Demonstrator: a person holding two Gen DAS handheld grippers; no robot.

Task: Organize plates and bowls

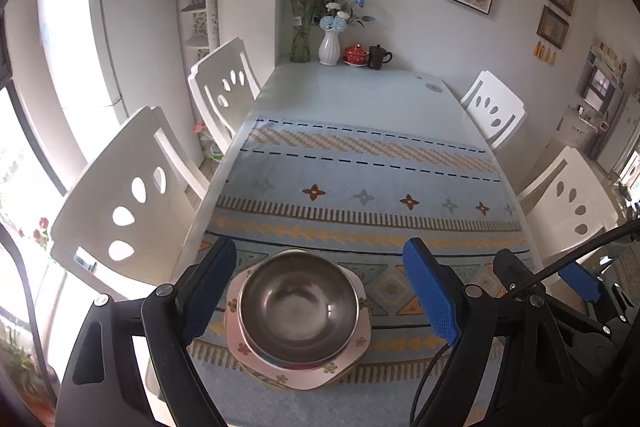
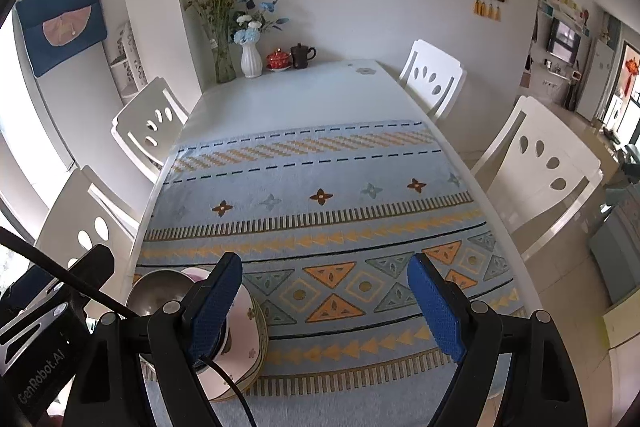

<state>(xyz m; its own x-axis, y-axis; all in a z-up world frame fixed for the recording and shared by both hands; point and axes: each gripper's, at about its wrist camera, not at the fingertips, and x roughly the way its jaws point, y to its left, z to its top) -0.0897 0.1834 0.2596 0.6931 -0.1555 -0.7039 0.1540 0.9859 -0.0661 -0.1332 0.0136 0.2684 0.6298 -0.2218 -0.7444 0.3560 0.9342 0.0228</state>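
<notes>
A steel bowl (image 1: 298,307) sits inside a pink floral plate (image 1: 352,355) on the patterned cloth at the table's near edge. My left gripper (image 1: 320,291) is open, its blue fingers standing either side of the bowl, above it and holding nothing. My right gripper (image 2: 328,307) is open and empty over the cloth. In the right wrist view the steel bowl (image 2: 156,291) and the pink plate (image 2: 244,331) lie to its left, partly hidden behind its left finger.
The table (image 2: 304,95) has a patterned cloth (image 1: 360,179) over its near half. At the far end stand a glass vase (image 1: 300,43), a white vase (image 1: 329,47), a red lidded cup (image 1: 356,55) and a dark mug (image 1: 378,57). White chairs (image 1: 132,203) line both sides.
</notes>
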